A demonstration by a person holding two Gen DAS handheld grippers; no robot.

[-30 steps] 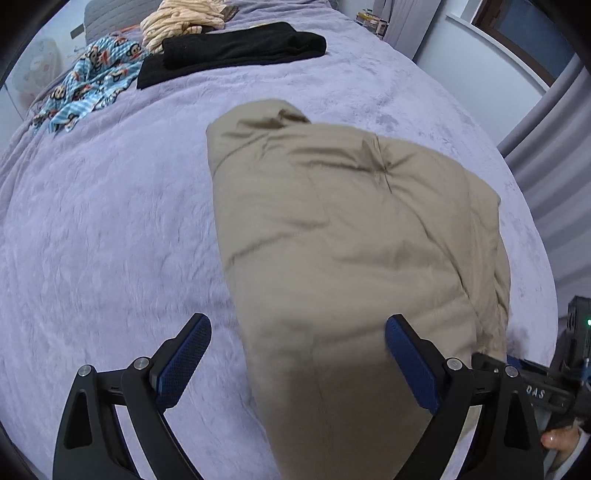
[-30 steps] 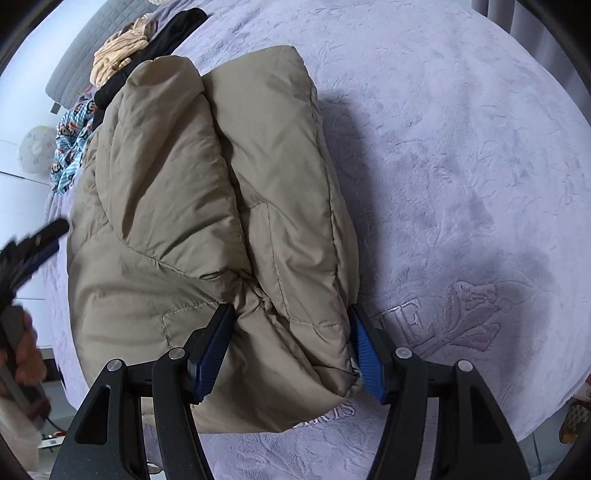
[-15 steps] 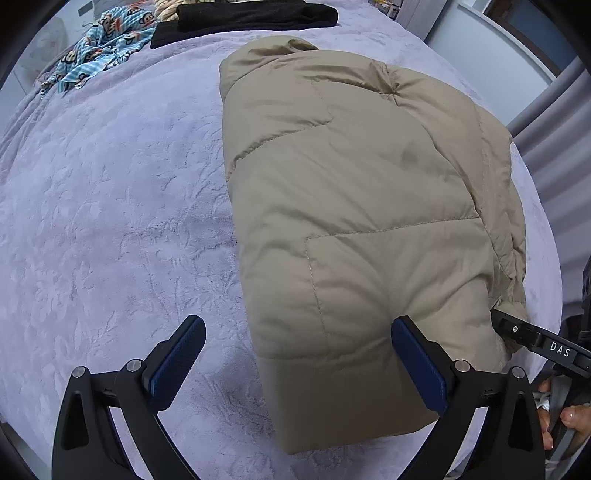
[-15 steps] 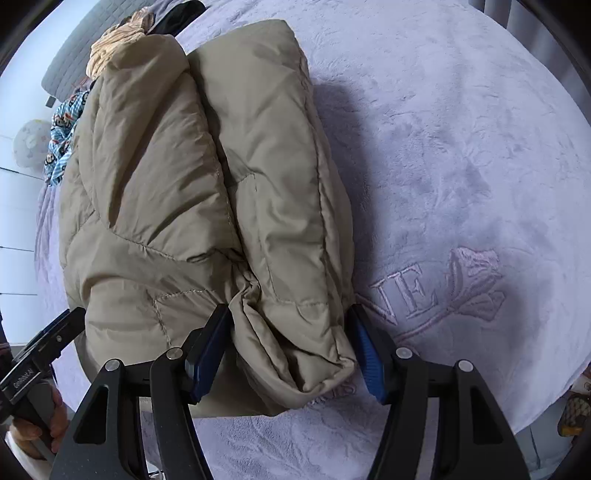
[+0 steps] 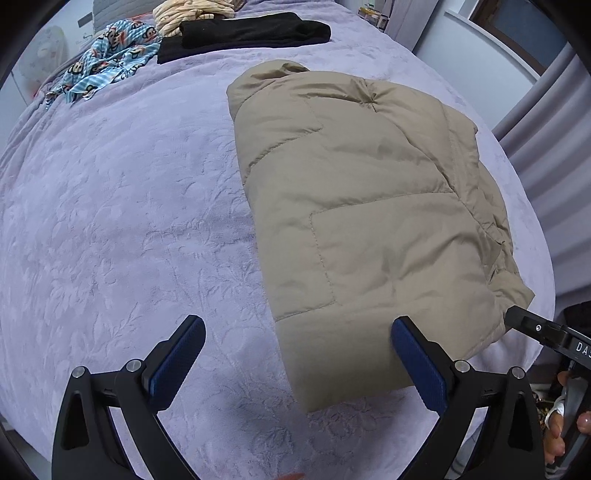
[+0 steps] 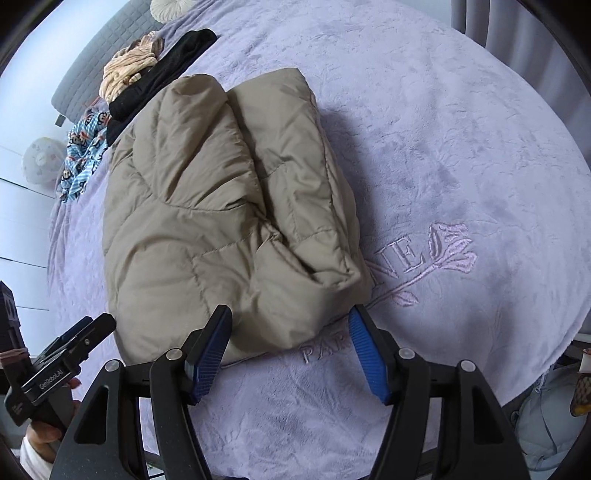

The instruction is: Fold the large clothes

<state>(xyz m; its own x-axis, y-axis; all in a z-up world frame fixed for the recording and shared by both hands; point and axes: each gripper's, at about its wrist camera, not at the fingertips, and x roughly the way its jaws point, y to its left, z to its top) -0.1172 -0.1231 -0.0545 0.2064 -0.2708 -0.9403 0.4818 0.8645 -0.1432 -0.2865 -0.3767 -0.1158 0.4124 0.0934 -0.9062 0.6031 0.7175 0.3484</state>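
my left gripper hangs with its blue pads spread as wide as they go, nothing pinched. the folded beige puffer jacket lies flat on the lilac bedspread, and its near hem corner sits in the gap by my right-hand pad, the left-hand pad over bare blanket. over on the other side, my right gripper is opening up, pads clear of the cloth; the jacket's bunched lower edge sits just ahead of the two tips, between their lines, not squeezed. embroidered lettering and a rose show on the blanket just right of my right pad. far beyond my fingers, at the head of the bed: a black garment, a cream striped one, and a blue cartoon-print piece left of them, all well apart from the jacket.
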